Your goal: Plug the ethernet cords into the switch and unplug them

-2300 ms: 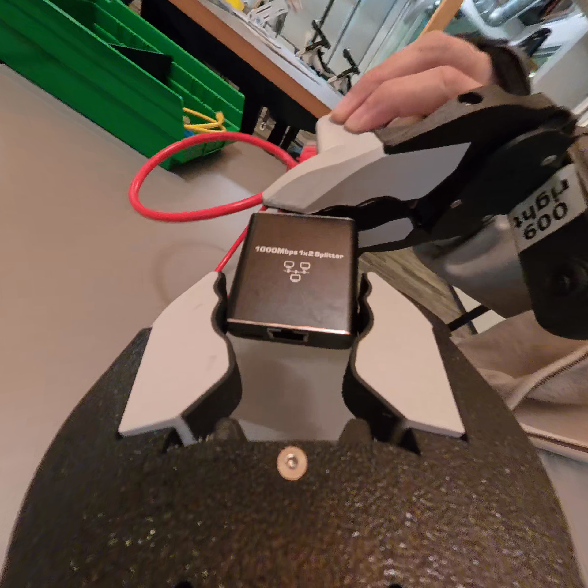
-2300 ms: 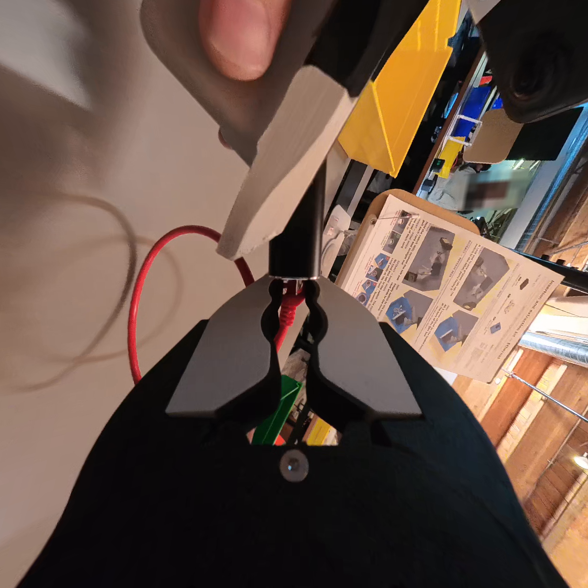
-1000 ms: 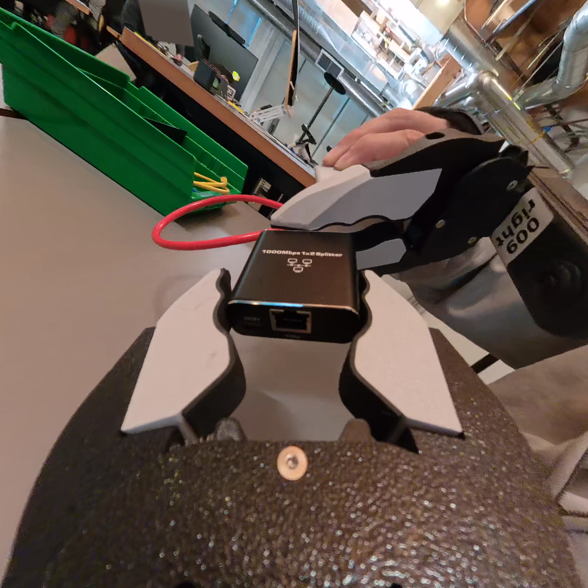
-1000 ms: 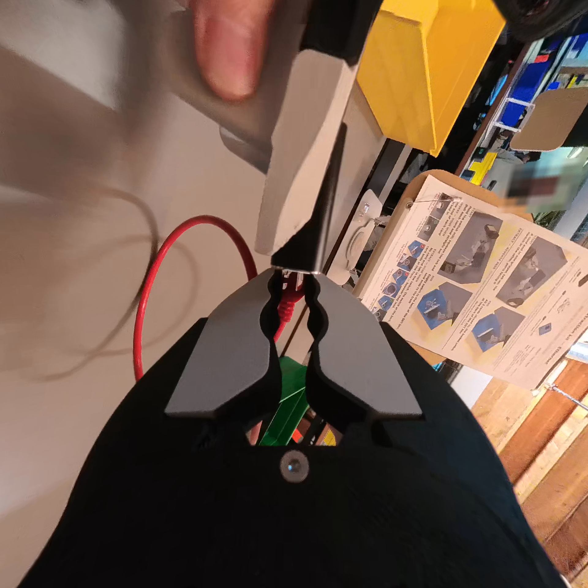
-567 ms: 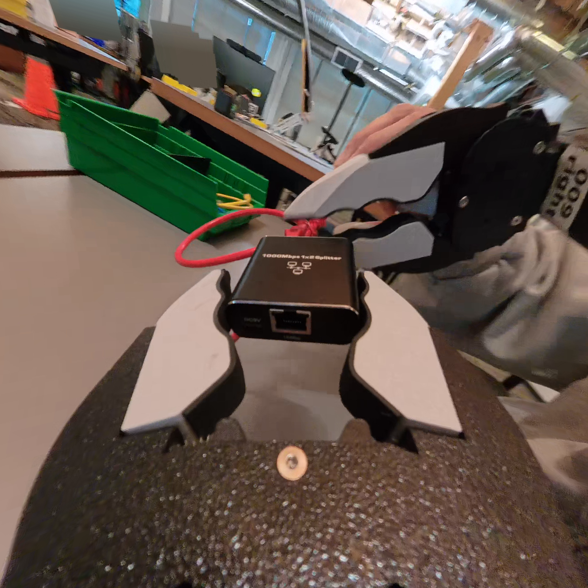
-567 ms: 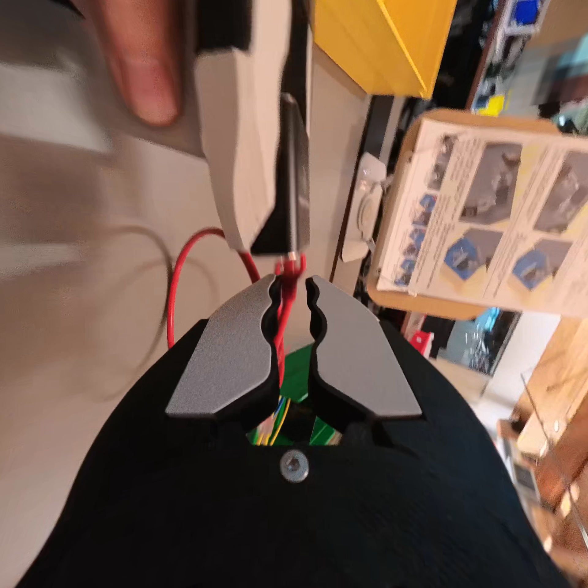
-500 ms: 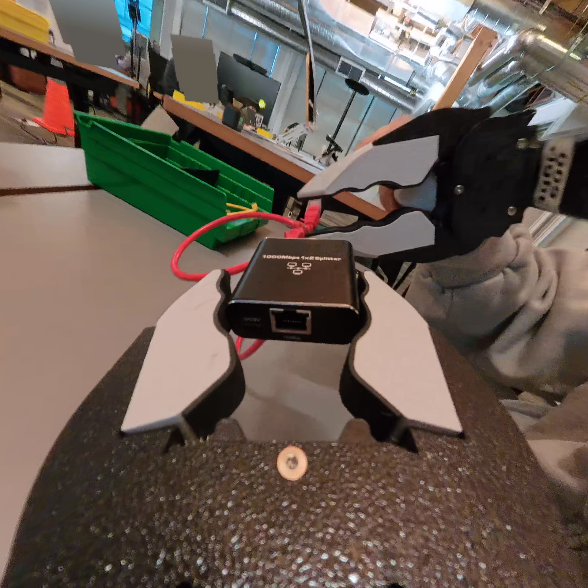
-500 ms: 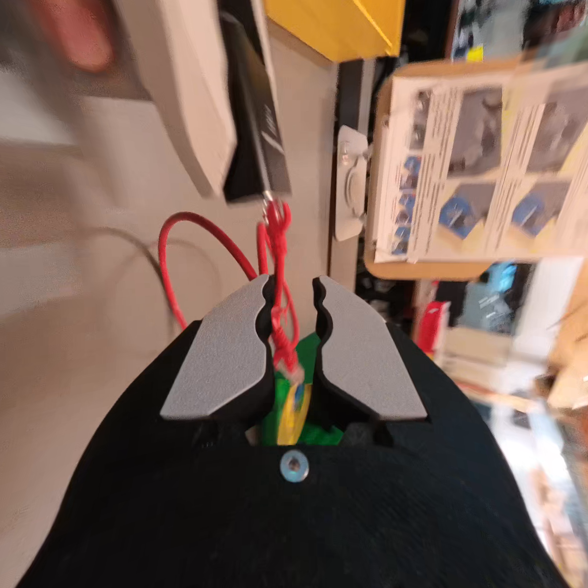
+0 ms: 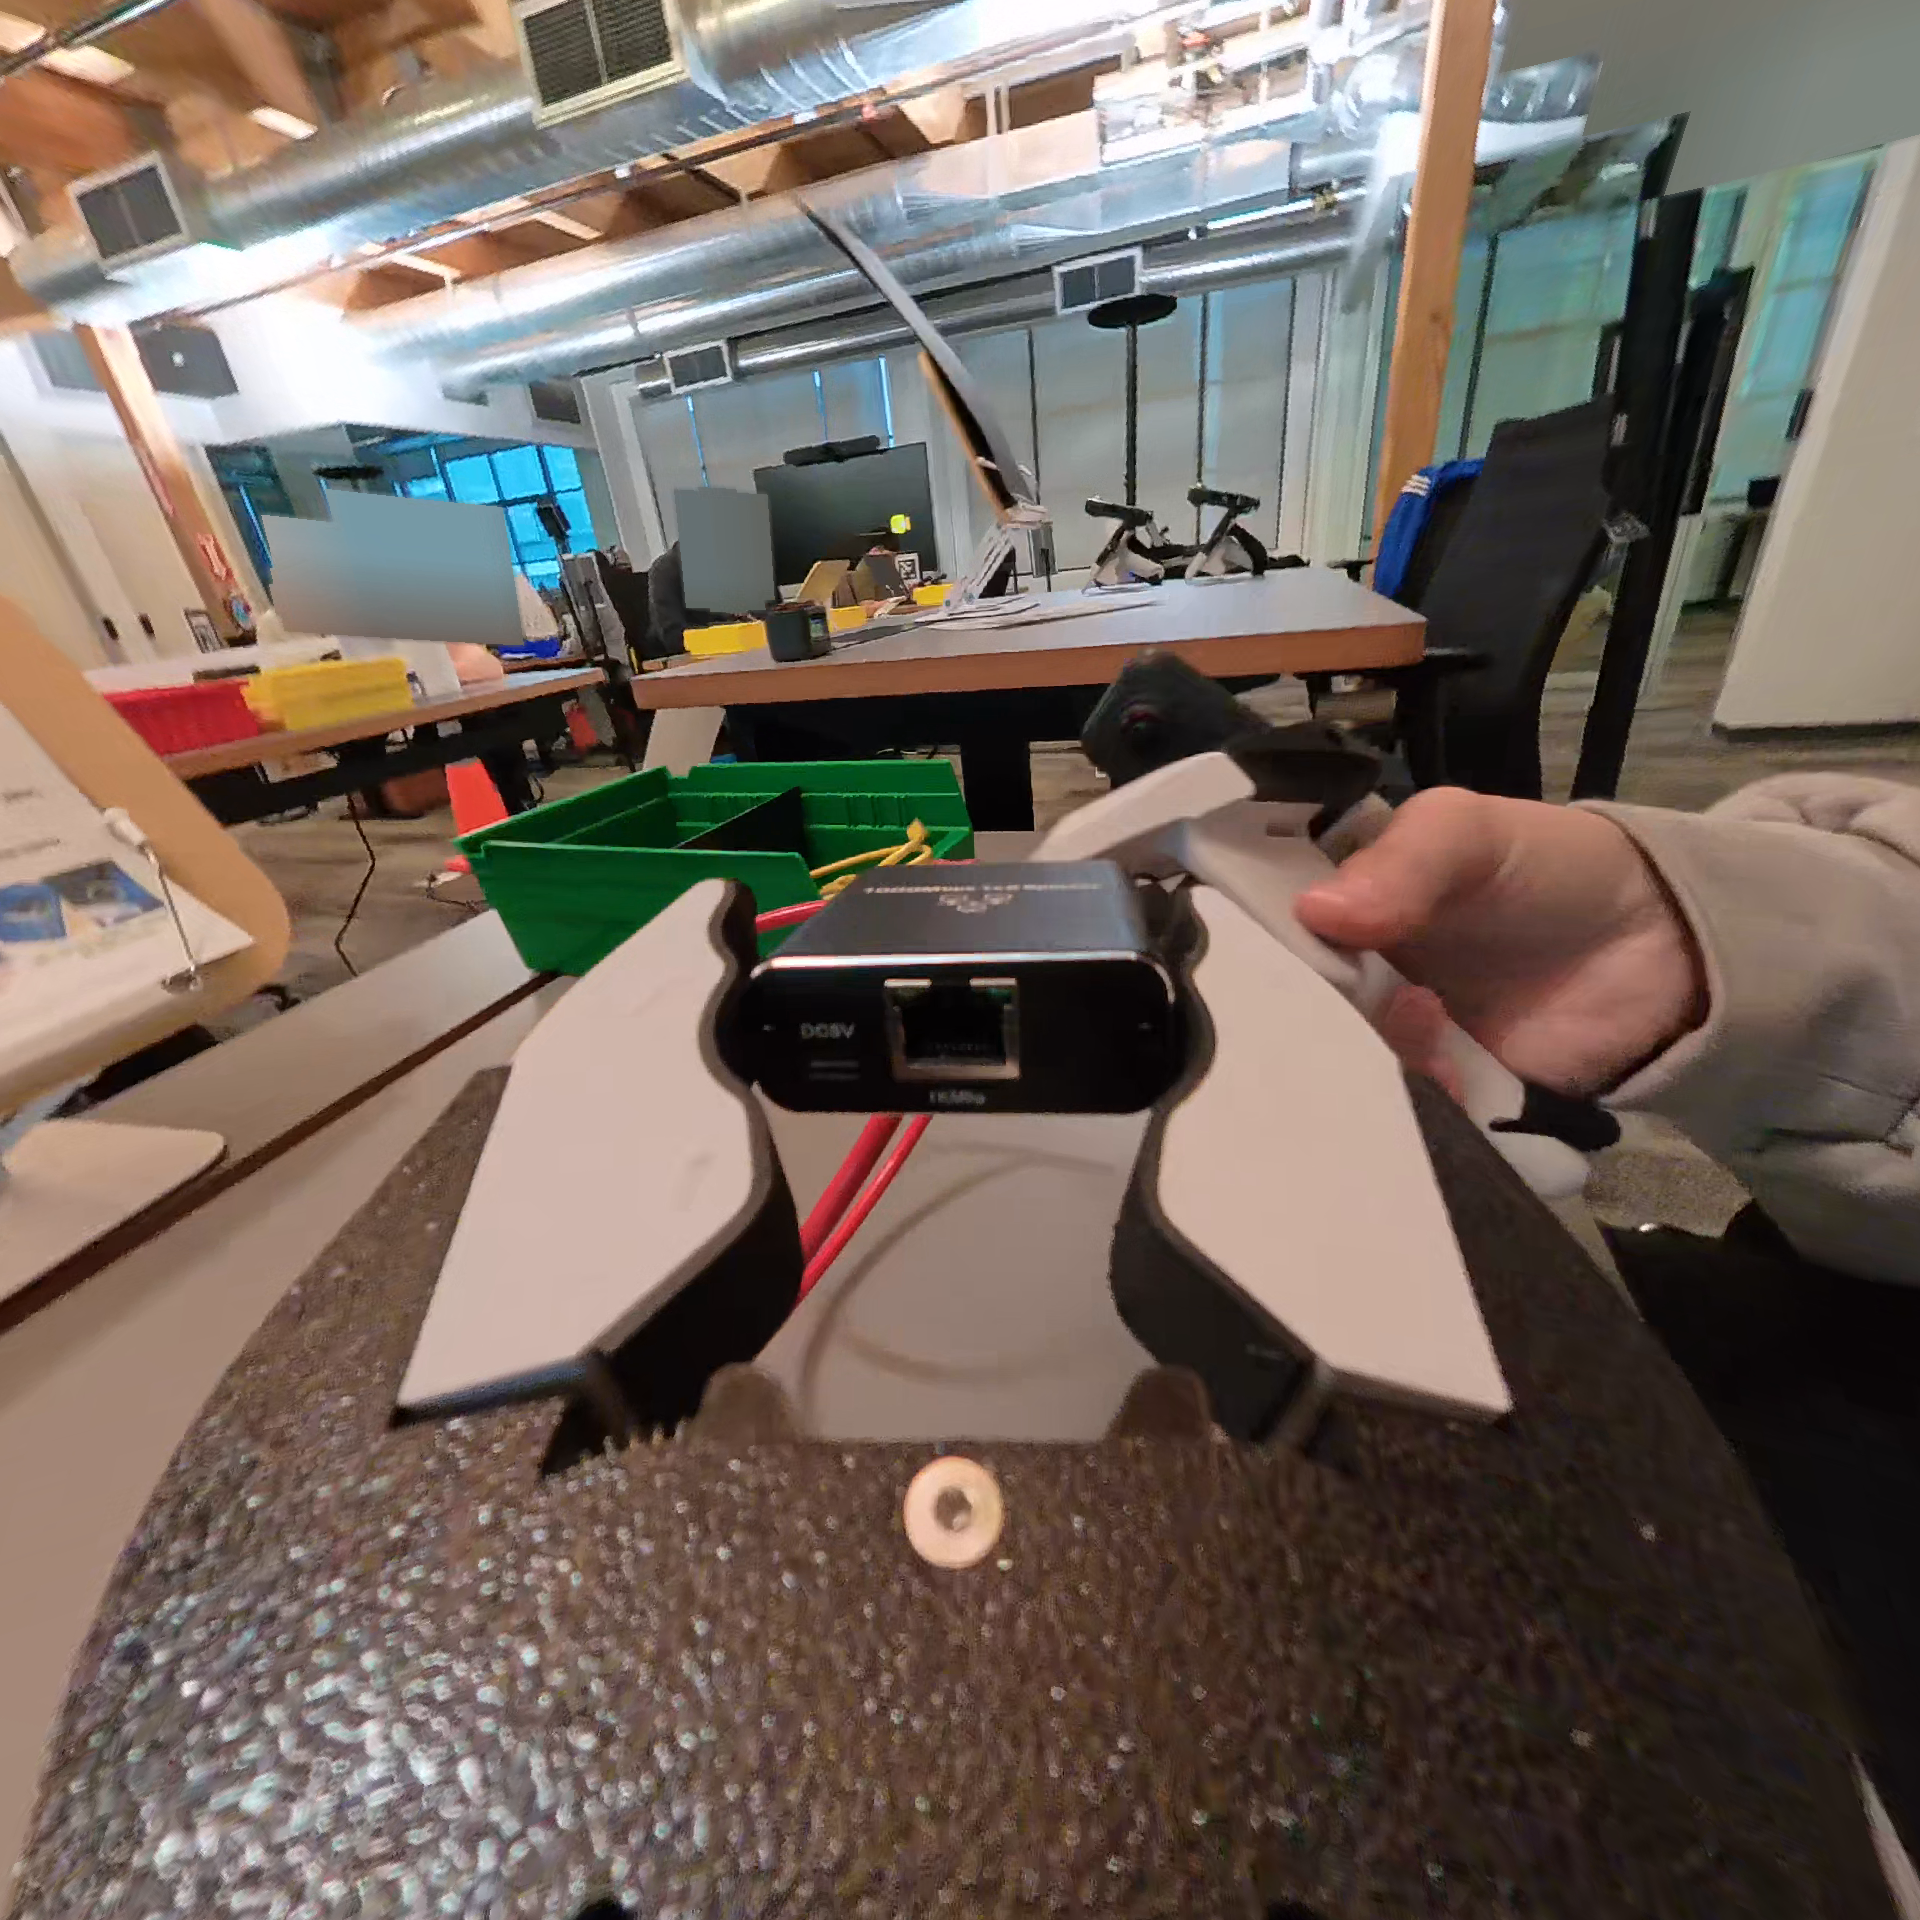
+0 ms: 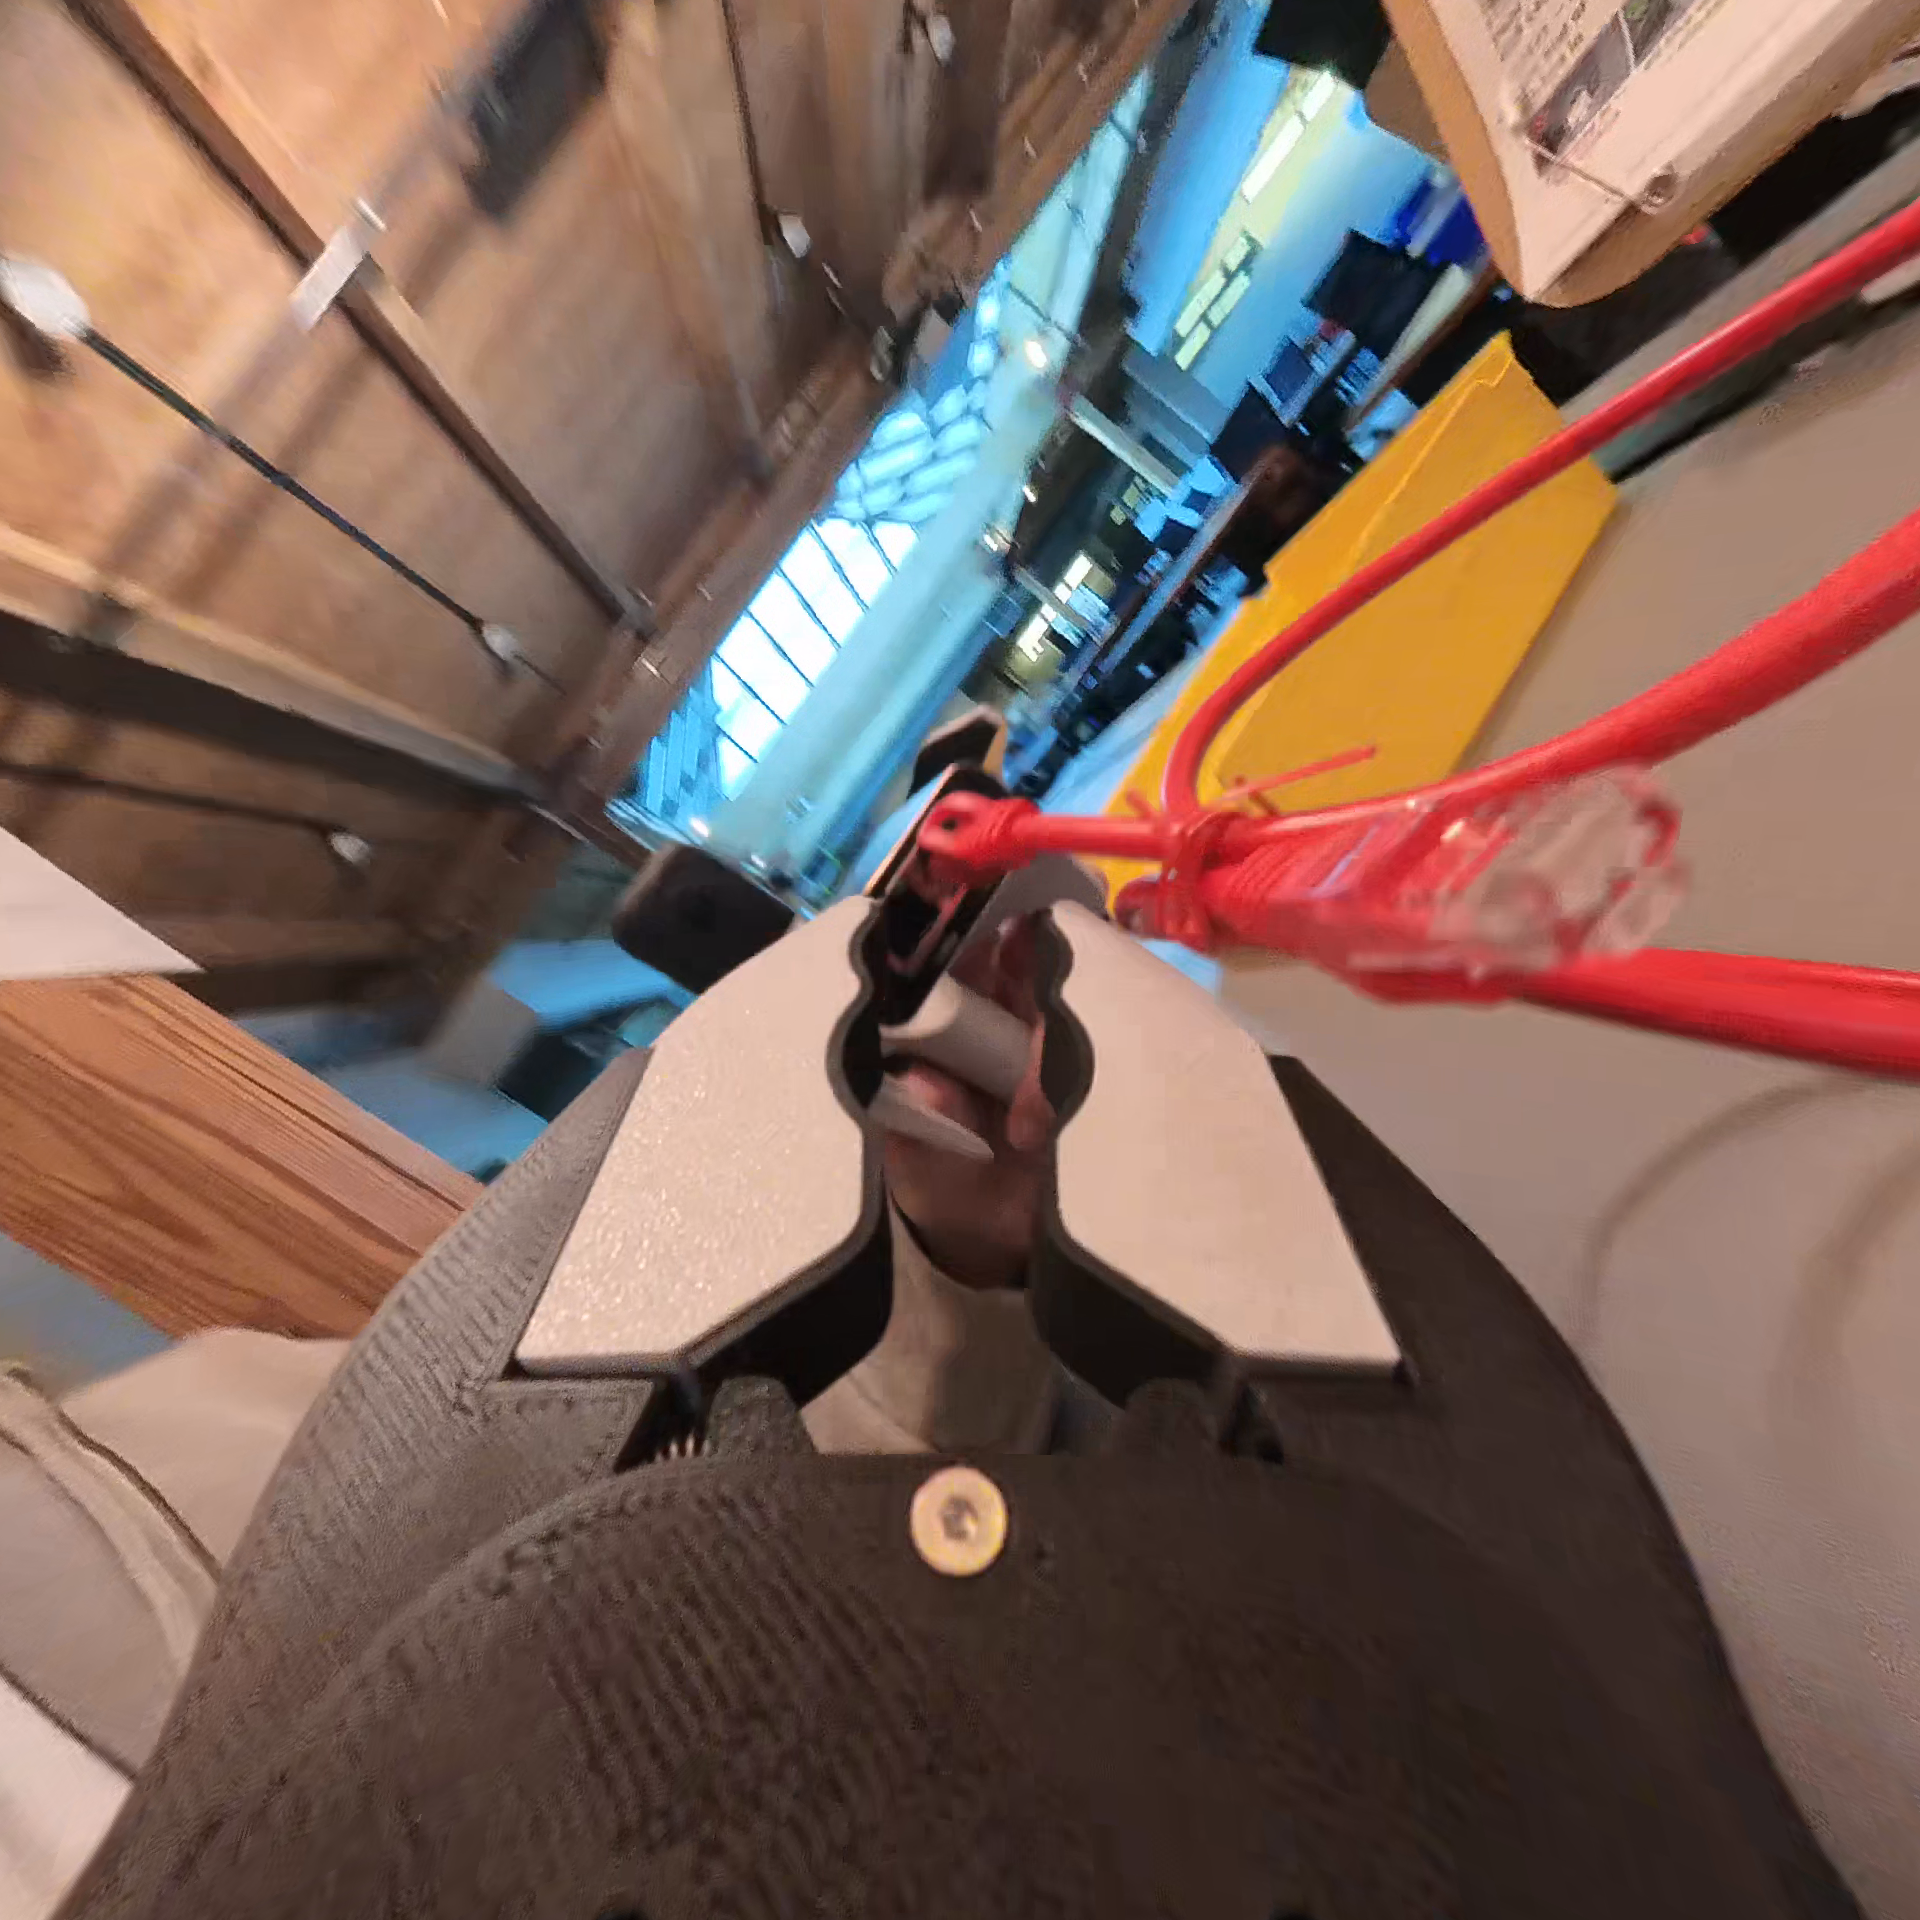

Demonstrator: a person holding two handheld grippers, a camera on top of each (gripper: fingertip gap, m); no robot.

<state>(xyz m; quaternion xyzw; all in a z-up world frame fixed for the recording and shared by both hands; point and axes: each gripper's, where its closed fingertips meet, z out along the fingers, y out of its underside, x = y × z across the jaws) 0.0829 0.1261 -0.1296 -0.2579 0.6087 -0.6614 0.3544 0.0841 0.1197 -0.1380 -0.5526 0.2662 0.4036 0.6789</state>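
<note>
My left gripper (image 9: pixel 961 904) is shut on the black switch (image 9: pixel 961 997) and holds it above the table, its single port facing the camera. A red ethernet cord (image 9: pixel 852 1184) hangs below it. In the right wrist view one red plug (image 10: pixel 971 831) sits in the switch's far end (image 10: pixel 914 935). The cord's other plug (image 10: pixel 1538 883), clear-tipped, hangs free to the right. My right gripper (image 10: pixel 956 925) is open and empty, just short of the switch. It also shows behind the switch in the left wrist view (image 9: pixel 1174 831), held by a hand (image 9: pixel 1486 935).
A green bin (image 9: pixel 623 883) with yellow cords stands behind the switch near the grey table's (image 9: pixel 156 1403) far edge. A yellow bin (image 10: pixel 1403 644) lies on the table. A wooden board with a printed sheet (image 9: pixel 62 883) stands at the left. My left and right fingertips are right by each other.
My right gripper has opened, let go of the red plug and drawn back. My left gripper has lifted and levelled the switch; the free plug now dangles.
</note>
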